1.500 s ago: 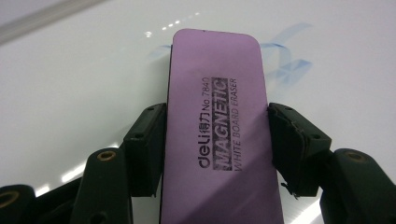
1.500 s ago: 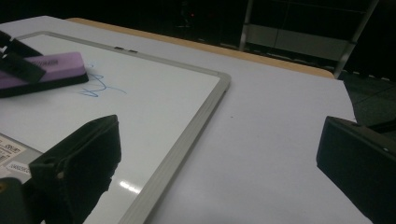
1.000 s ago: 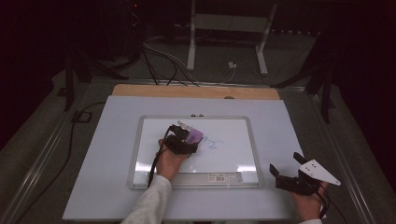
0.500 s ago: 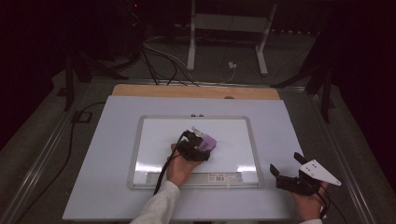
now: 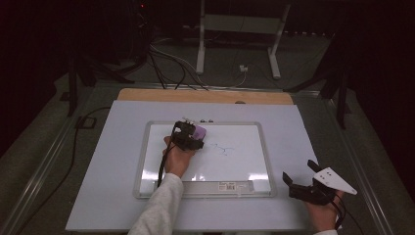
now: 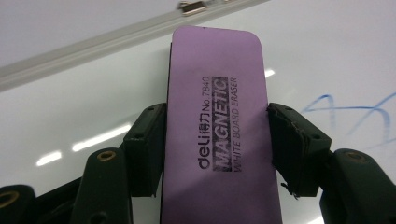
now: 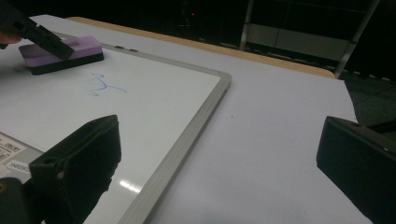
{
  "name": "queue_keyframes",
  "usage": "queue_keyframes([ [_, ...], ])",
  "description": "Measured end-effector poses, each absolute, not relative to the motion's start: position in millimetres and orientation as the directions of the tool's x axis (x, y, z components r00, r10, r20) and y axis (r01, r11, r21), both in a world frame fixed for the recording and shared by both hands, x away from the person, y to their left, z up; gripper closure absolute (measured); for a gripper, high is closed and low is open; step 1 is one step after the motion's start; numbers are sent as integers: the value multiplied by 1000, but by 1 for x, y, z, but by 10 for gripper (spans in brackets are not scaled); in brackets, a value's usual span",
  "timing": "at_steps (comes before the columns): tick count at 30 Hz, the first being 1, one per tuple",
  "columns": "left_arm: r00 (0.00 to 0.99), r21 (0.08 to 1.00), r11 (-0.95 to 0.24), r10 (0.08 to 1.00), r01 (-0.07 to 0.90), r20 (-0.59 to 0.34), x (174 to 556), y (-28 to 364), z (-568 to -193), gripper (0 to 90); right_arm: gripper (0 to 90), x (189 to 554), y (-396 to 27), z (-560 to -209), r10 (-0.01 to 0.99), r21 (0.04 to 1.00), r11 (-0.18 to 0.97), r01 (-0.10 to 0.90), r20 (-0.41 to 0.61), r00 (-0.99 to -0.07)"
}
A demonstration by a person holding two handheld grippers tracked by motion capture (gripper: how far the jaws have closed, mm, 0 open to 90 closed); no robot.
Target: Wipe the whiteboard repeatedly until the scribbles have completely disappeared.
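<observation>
The left gripper (image 5: 192, 138) clamps a purple eraser (image 6: 217, 126) by its long sides, flat on the whiteboard (image 5: 244, 166) near the far edge, left of centre. Blue marks (image 5: 221, 148) lie just to the eraser's right. The right gripper (image 5: 299, 187) rests off the board by the table's (image 5: 98, 161) near right corner, jaws wide apart, holding nothing.

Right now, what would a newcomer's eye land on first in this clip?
Most striking is the purple eraser, clamped by its long sides in the left gripper near the top edge of the whiteboard. Next come the faint blue marks on the board just right of the eraser. The right gripper sits off the board at the table's near right corner, jaws wide apart with nothing between them.
</observation>
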State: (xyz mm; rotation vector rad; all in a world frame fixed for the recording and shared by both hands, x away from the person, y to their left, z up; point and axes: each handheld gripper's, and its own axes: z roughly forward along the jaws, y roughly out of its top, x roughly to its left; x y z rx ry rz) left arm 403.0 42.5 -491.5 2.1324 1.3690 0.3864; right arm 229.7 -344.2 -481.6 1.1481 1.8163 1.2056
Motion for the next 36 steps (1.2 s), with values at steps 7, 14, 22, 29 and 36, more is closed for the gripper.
queue_keyframes([
  [7, 571, 603, -420, 818, 678, -72, 381, 13, -491, 419, 5, 230, -344, -481, 918, 934, 188, 303, -57, -393],
  [14, 549, 608, -416, 835, 677, -40, 382, 24, -491, 419, 5, 229, -346, -481, 920, 936, 185, 301, -57, -388],
  [22, 420, 607, -309, 906, 732, -45, 400, 63, -492, 419, 5, 229, -346, -482, 920, 934, 184, 305, -55, -388],
  [29, 491, 607, -377, 871, 699, -24, 393, 31, -491, 420, 5, 230, -343, -482, 916, 933, 194, 304, -61, -396],
  [36, 595, 611, -455, 803, 648, -33, 374, -10, -491, 419, 5, 229, -344, -482, 918, 934, 187, 306, -56, -392],
])
